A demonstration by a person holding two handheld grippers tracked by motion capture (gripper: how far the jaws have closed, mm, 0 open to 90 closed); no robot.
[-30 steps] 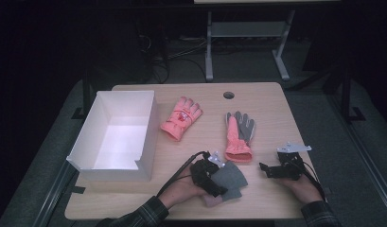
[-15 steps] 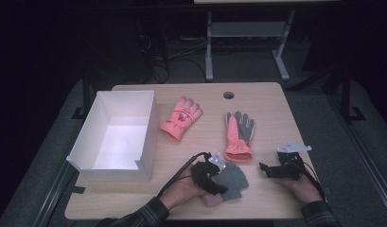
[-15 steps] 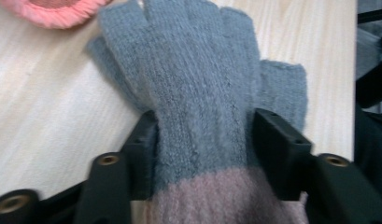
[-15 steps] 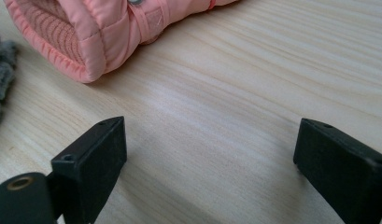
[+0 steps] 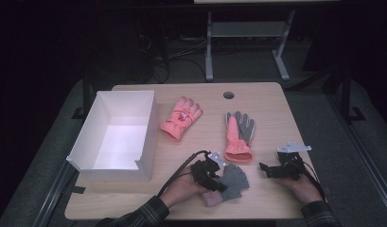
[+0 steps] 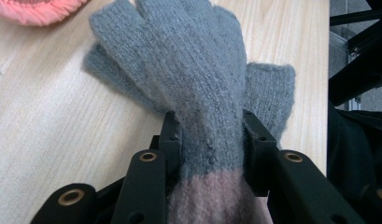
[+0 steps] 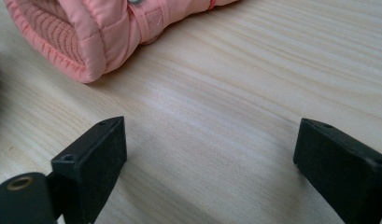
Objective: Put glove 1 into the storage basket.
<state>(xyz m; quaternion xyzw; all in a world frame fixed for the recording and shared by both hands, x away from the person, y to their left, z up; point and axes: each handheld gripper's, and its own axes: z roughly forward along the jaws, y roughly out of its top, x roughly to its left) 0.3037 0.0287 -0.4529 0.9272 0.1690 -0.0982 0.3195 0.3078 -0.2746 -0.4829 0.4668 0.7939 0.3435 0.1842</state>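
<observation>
A grey knit glove with a pale pink cuff (image 5: 234, 178) lies near the table's front edge, and my left gripper (image 5: 218, 182) is shut on it. In the left gripper view the jaws of this gripper (image 6: 209, 135) pinch the glove (image 6: 198, 70) just above the cuff; more grey knit (image 6: 270, 91) lies beneath it. To the right, my right gripper (image 5: 264, 169) rests low on the table, pointing left. It is open (image 7: 212, 144) over bare wood, and the cuff of a pink padded glove (image 7: 86, 37) lies ahead of it.
A white open box (image 5: 87, 142) stands at the table's left. A pink glove (image 5: 181, 117) lies in the middle, and a pink-and-grey glove (image 5: 239, 135) lies palm-up to its right. A cable hole (image 5: 228, 95) sits near the far edge.
</observation>
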